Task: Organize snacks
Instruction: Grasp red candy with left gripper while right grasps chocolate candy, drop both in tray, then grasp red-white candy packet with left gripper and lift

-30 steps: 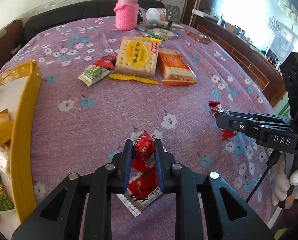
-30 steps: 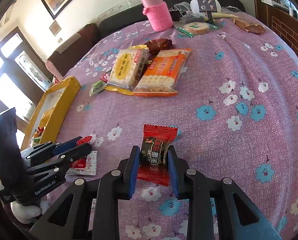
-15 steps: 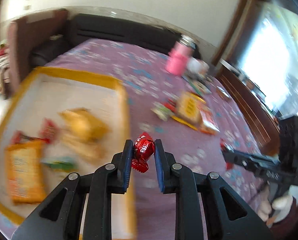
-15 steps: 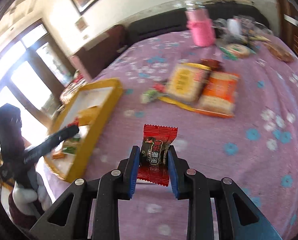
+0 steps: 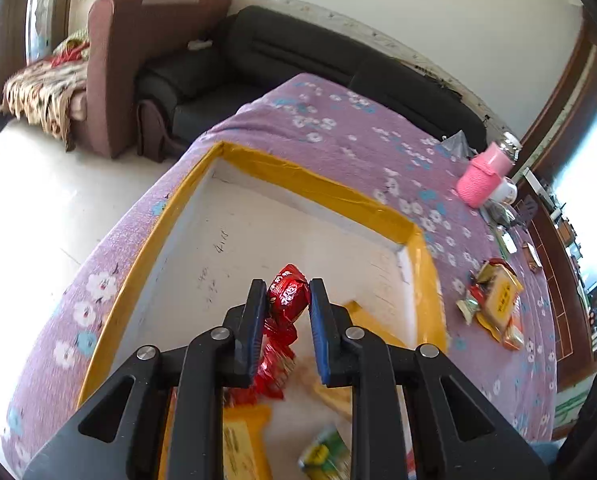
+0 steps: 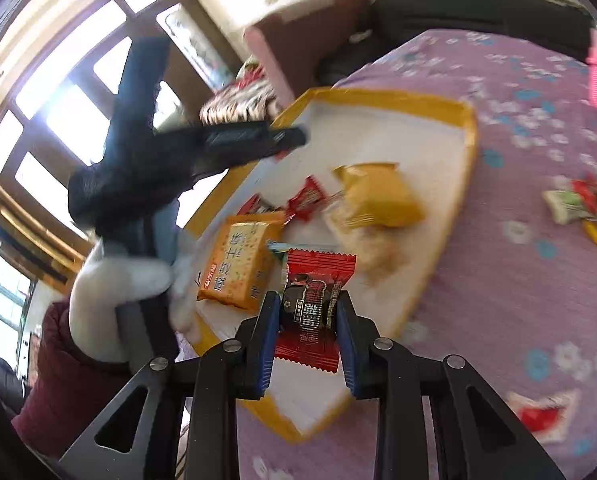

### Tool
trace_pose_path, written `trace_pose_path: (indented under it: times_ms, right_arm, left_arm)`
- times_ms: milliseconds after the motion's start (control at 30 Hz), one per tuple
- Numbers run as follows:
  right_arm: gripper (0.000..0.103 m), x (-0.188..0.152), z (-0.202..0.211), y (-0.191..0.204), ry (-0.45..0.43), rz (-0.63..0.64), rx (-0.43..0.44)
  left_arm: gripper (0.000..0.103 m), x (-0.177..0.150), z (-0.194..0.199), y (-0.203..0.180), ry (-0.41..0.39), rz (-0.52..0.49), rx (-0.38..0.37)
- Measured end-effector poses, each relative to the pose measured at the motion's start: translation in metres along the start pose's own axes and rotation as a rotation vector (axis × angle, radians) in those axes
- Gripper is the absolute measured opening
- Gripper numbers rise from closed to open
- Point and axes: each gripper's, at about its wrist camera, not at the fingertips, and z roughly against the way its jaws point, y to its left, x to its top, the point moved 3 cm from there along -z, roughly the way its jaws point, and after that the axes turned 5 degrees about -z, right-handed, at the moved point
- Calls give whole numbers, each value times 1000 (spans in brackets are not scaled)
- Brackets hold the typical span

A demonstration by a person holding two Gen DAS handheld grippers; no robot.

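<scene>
My left gripper is shut on a small red wrapped candy and holds it above the white inside of the yellow-rimmed tray. My right gripper is shut on a red snack packet and hangs over the tray's near edge. The left gripper also shows in the right wrist view, over the tray's far side. In the tray lie an orange cracker pack, a yellow bag and red candies.
More snack packs lie on the purple flowered cloth right of the tray. A pink bottle stands at the far right. A red-and-white sachet lies near my right gripper. A sofa and floor lie beyond the table's edge.
Both grippers have swung left from the open cloth to over the tray, each still holding its snack. The left one moved farther over the tray's inside.
</scene>
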Motion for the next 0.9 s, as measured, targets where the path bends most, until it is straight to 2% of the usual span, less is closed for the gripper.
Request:
trace_pose_path:
  times_ms: [133, 267, 300, 367, 567, 633, 767, 900]
  right_arm:
    - [29, 4, -30, 10, 47, 18, -15]
    - [35, 6, -40, 12, 44, 16, -25]
    - [40, 5, -40, 13, 41, 13, -24]
    - [41, 6, -35, 12, 25, 3, -15]
    - [43, 3, 13, -6, -66, -37, -10]
    - [46, -2, 34, -22, -103, -65, -21]
    - [53, -24, 78, -74, -156, -143, -101]
    - [53, -58, 102, -119, -138, -200, -195]
  left_arm:
    - [25, 1, -7, 11, 19, 44, -31]
    - [41, 1, -3, 17, 20, 66, -54]
    - [42, 1, -1, 17, 17, 66, -58]
    - [42, -1, 6, 16, 10, 69, -59]
    - [42, -12, 49, -11, -47, 52, -136]
    - [47, -18, 67, -27, -66, 30, -171]
    - [65, -39, 96, -62, -91, -28, -243]
    - [66, -66, 93, -92, -52, -66, -294]
